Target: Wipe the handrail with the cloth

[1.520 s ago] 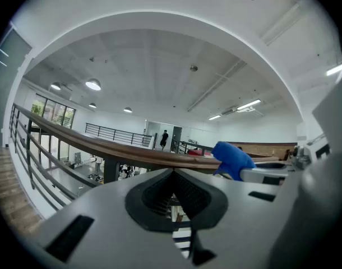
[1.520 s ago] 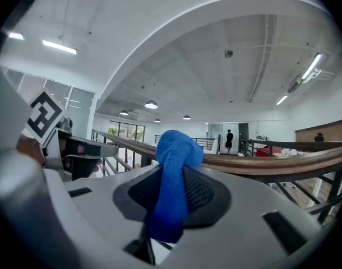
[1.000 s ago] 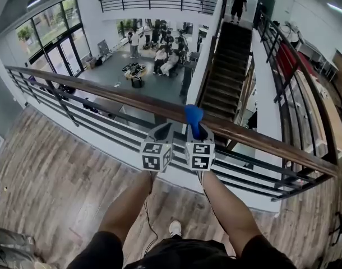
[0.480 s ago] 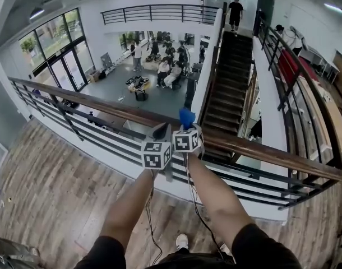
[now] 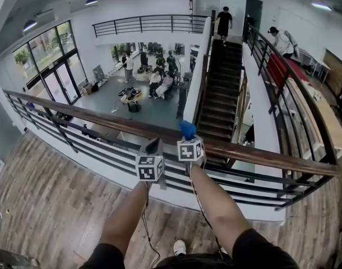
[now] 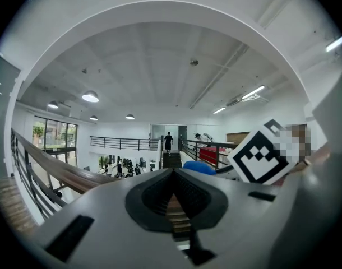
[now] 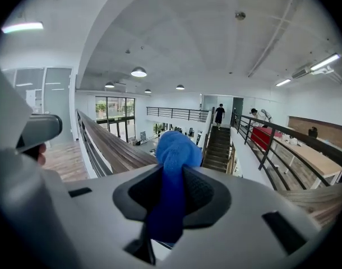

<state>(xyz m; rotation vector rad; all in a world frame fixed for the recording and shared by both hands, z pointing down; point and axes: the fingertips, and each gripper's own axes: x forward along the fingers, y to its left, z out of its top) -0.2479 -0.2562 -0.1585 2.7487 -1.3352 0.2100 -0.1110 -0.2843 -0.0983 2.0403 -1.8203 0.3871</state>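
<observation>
Found cloth [image 7: 174, 150] pinched in right gripper [image 5: 189, 139] fingers at handrail [image 5: 104, 120]; left gripper [image 6: 172, 198] fingers together, empty. Judged mid-wipe, long stretches remaining.

A brown wooden handrail [image 5: 104, 119] on dark metal bars runs from the far left to the near right. A bright blue cloth [image 5: 187, 129], bunched into an upright wad, is pinched between the jaws of the right gripper [image 7: 172, 190], its rounded top above the rail's middle stretch.

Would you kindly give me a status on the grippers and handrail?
Right gripper shut on blue cloth, at the wooden handrail. Left gripper shut, empty, alongside. Nothing seen blocking the rail.
</observation>
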